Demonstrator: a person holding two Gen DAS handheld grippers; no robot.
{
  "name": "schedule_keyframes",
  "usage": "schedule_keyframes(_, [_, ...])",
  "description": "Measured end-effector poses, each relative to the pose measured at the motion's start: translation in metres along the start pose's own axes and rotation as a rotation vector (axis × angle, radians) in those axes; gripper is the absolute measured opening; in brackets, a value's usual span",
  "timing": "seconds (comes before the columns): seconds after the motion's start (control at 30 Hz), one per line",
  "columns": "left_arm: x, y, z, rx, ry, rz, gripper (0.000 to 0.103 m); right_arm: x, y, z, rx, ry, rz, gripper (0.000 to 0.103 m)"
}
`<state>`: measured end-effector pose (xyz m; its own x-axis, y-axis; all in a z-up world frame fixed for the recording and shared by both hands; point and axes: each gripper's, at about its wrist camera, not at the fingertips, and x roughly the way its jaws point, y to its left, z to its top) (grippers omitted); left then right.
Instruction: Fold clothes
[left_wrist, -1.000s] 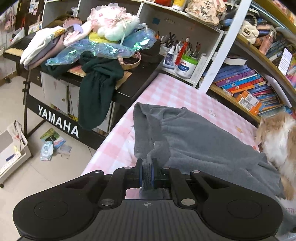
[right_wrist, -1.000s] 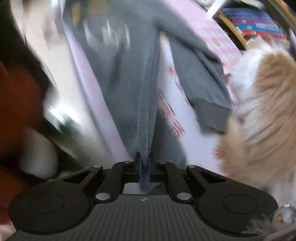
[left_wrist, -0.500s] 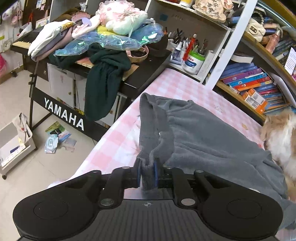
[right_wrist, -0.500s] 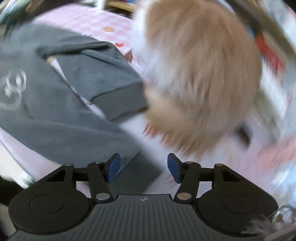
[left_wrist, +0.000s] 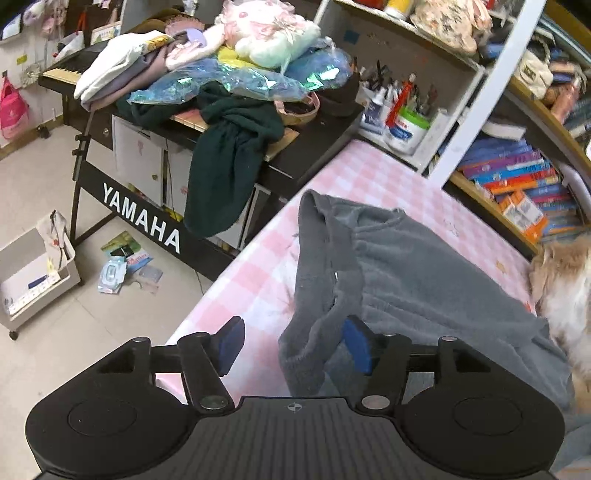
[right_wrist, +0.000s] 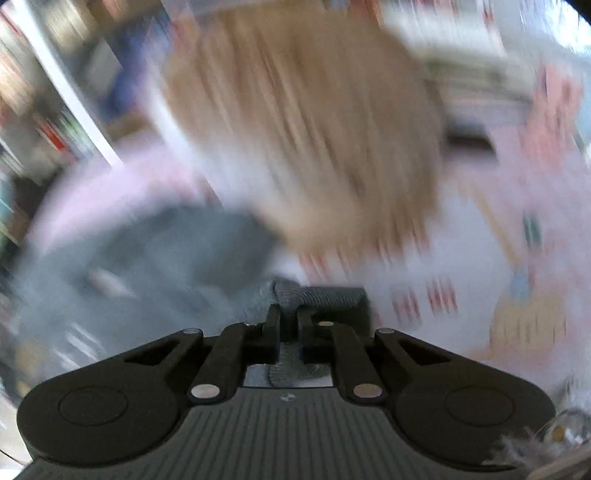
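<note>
A grey sweatshirt (left_wrist: 424, 273) lies on the pink checked bed (left_wrist: 266, 273), one folded edge bunched up near me. My left gripper (left_wrist: 293, 345) is open, its blue pads (left_wrist: 231, 341) on either side of that bunched grey edge, which rests against the right pad. In the blurred right wrist view, my right gripper (right_wrist: 288, 319) is shut on a ribbed grey cuff of the sweatshirt (right_wrist: 321, 297); more of the grey garment (right_wrist: 147, 258) spreads to the left.
A fluffy orange and white cat (left_wrist: 565, 295) sits on the bed at the sweatshirt's right edge, large and blurred in the right wrist view (right_wrist: 314, 129). A Yamaha keyboard (left_wrist: 140, 218) piled with clothes stands left of the bed. Bookshelves (left_wrist: 517, 184) line the far side.
My left gripper has opened and let go of the grey edge it was pinching. My right gripper opened, swung right toward the cat, then shut on the ribbed cuff.
</note>
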<state>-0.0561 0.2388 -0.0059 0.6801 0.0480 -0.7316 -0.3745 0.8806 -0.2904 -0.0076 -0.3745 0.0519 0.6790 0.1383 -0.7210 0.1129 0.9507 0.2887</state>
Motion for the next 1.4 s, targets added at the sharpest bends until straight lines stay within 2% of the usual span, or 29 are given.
schedule_keyframes(0.07, [0.002, -0.004, -0.002, 0.020, 0.017, 0.005, 0.060, -0.032, 0.006, 0.016, -0.046, -0.086, 0.026, 0.008])
schedule_keyframes(0.1, [0.004, -0.007, -0.004, 0.028, 0.029, 0.003, 0.060, -0.034, 0.007, 0.017, -0.088, -0.067, -0.007, 0.008])
schedule_keyframes(0.17, [0.008, -0.013, -0.010, 0.043, 0.049, -0.011, 0.060, -0.013, 0.004, 0.004, -0.182, 0.066, -0.116, 0.009])
schedule_keyframes(0.23, [0.011, -0.021, -0.015, 0.064, 0.069, -0.029, 0.060, 0.025, -0.010, -0.022, -0.226, 0.229, -0.238, 0.009])
schedule_keyframes(0.3, [0.016, -0.030, -0.020, 0.100, 0.091, -0.026, 0.059, 0.048, -0.023, -0.041, -0.206, 0.265, -0.325, 0.009])
schedule_keyframes(0.33, [0.018, -0.034, -0.021, 0.118, 0.100, -0.017, 0.059, 0.055, -0.027, -0.046, -0.195, 0.265, -0.371, 0.014])
schedule_keyframes(0.37, [0.020, -0.037, -0.021, 0.132, 0.106, -0.013, 0.054, 0.061, -0.029, -0.051, -0.184, 0.265, -0.390, 0.016])
schedule_keyframes(0.4, [0.023, -0.038, -0.019, 0.140, 0.107, -0.019, 0.036, 0.063, -0.031, -0.054, -0.171, 0.258, -0.387, 0.020])
schedule_keyframes(0.47, [0.030, -0.040, -0.015, 0.157, 0.108, -0.029, 0.017, 0.064, -0.034, -0.058, -0.152, 0.230, -0.375, 0.020])
schedule_keyframes(0.53, [0.036, -0.042, -0.010, 0.170, 0.104, -0.039, 0.011, 0.066, -0.036, -0.055, -0.140, 0.228, -0.366, 0.020])
schedule_keyframes(0.6, [0.033, -0.040, 0.007, 0.142, 0.033, -0.031, 0.008, 0.064, -0.038, -0.054, -0.127, 0.229, -0.341, 0.018])
schedule_keyframes(0.67, [0.010, -0.041, 0.025, 0.095, -0.081, -0.059, 0.007, 0.062, -0.033, -0.055, -0.123, 0.232, -0.315, 0.011])
schedule_keyframes(0.73, [-0.010, -0.044, 0.037, 0.121, -0.148, -0.080, 0.008, 0.061, -0.024, -0.059, -0.135, 0.238, -0.297, 0.011])
schedule_keyframes(0.77, [-0.013, -0.044, 0.038, 0.141, -0.149, -0.074, 0.008, 0.061, -0.020, -0.061, -0.145, 0.240, -0.292, 0.011])
schedule_keyframes(0.9, [0.015, -0.018, 0.020, 0.128, -0.002, 0.028, 0.010, 0.057, -0.009, -0.063, -0.185, 0.221, -0.292, 0.011])
schedule_keyframes(0.93, [0.019, -0.014, 0.015, 0.129, 0.022, 0.044, 0.012, 0.054, -0.008, -0.059, -0.188, 0.208, -0.291, 0.014])
schedule_keyframes(1.03, [0.019, -0.011, 0.009, 0.155, 0.035, 0.087, 0.025, 0.044, -0.004, -0.046, -0.198, 0.168, -0.289, 0.041])
schedule_keyframes(1.1, [0.012, -0.014, 0.012, 0.195, 0.002, 0.132, 0.027, 0.038, -0.001, -0.037, -0.206, 0.139, -0.283, 0.041])
schedule_keyframes(1.2, [-0.005, -0.030, 0.017, 0.245, -0.067, 0.098, 0.027, 0.043, 0.021, -0.012, -0.278, 0.098, -0.207, 0.042])
schedule_keyframes(1.23, [-0.008, -0.036, 0.018, 0.262, -0.072, 0.054, 0.027, 0.047, 0.031, -0.004, -0.314, 0.093, -0.173, 0.042])
schedule_keyframes(1.33, [-0.009, -0.058, 0.014, 0.326, -0.043, -0.052, 0.027, 0.072, 0.064, 0.017, -0.461, 0.124, -0.037, 0.042])
schedule_keyframes(1.4, [-0.005, -0.068, 0.006, 0.362, -0.008, -0.091, 0.027, 0.096, 0.081, 0.031, -0.544, 0.165, 0.032, 0.043])
